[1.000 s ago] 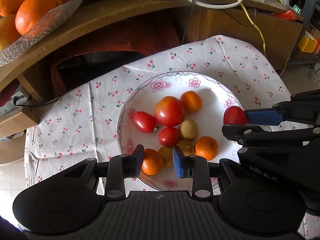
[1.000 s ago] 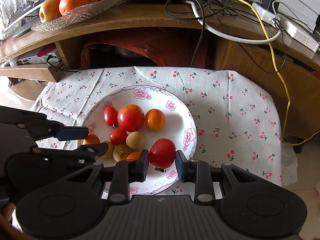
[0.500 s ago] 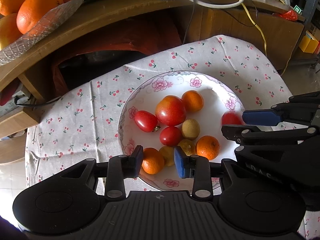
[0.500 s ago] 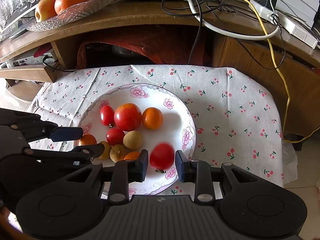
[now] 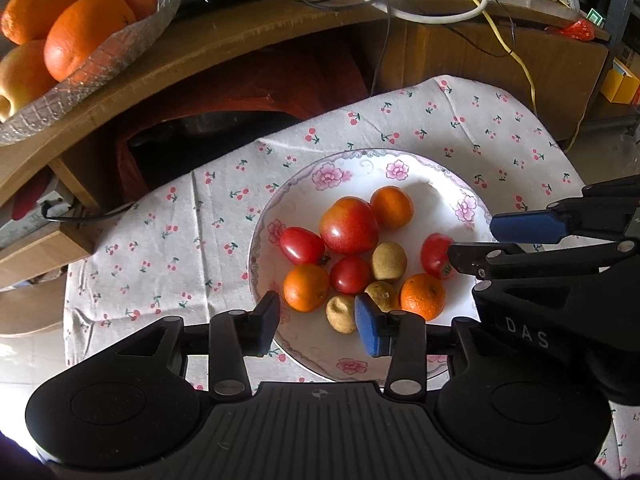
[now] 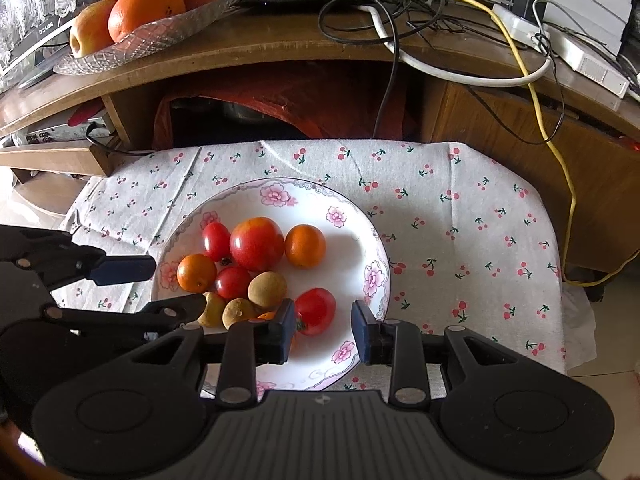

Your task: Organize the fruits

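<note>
A white flowered plate (image 6: 372, 240) (image 5: 436, 184) on the cherry-print cloth holds several fruits: red tomatoes, small oranges and brown-yellow longans. A red tomato (image 6: 316, 310) (image 5: 435, 254) lies on the plate's right side, loose between the wide-apart fingers of my right gripper (image 6: 323, 330), which is open just above it. My left gripper (image 5: 316, 322) is open too, hovering over the plate's near left edge with an orange (image 5: 306, 287) and a longan (image 5: 340, 314) beyond its fingertips. Each gripper shows in the other's view: the right gripper (image 5: 476, 242), the left gripper (image 6: 164, 286).
A cherry-print cloth (image 6: 460, 216) covers the small table. Behind it stands a wooden desk (image 6: 280, 44) with a glass dish of oranges and apples (image 6: 144, 12) at the left and tangled cables with a power strip (image 6: 560, 44) at the right.
My right gripper opened and let go of the red tomato, which dropped onto the plate's right side. Both grippers drew slightly back; the left stayed open.
</note>
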The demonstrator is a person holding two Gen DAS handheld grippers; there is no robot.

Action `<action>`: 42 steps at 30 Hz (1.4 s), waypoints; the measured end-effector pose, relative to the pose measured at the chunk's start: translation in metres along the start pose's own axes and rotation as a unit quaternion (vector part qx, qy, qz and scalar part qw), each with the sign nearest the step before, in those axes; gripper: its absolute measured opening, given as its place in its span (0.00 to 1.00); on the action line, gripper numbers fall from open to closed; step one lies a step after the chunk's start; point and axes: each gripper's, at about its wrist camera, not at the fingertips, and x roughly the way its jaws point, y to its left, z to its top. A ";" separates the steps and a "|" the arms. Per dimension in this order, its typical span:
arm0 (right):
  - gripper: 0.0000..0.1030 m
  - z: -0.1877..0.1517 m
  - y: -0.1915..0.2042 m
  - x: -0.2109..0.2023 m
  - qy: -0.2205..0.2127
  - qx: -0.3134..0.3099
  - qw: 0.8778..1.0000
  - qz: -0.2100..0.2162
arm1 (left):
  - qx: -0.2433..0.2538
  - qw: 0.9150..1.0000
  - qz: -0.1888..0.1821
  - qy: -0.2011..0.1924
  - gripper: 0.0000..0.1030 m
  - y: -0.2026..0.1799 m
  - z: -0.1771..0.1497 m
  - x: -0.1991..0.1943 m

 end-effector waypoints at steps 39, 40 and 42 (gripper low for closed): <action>0.37 -0.023 0.001 -0.041 -0.034 0.024 0.999 -0.019 | -0.026 0.998 0.031 -0.048 0.82 0.006 -0.018 -0.037; 0.38 -0.024 0.001 -0.041 -0.034 0.025 0.999 -0.020 | -0.028 0.998 0.030 -0.048 0.82 0.006 -0.018 -0.037; 0.38 -0.025 0.001 -0.042 -0.034 0.026 0.999 -0.021 | -0.029 0.998 0.031 -0.047 0.84 0.006 -0.020 -0.037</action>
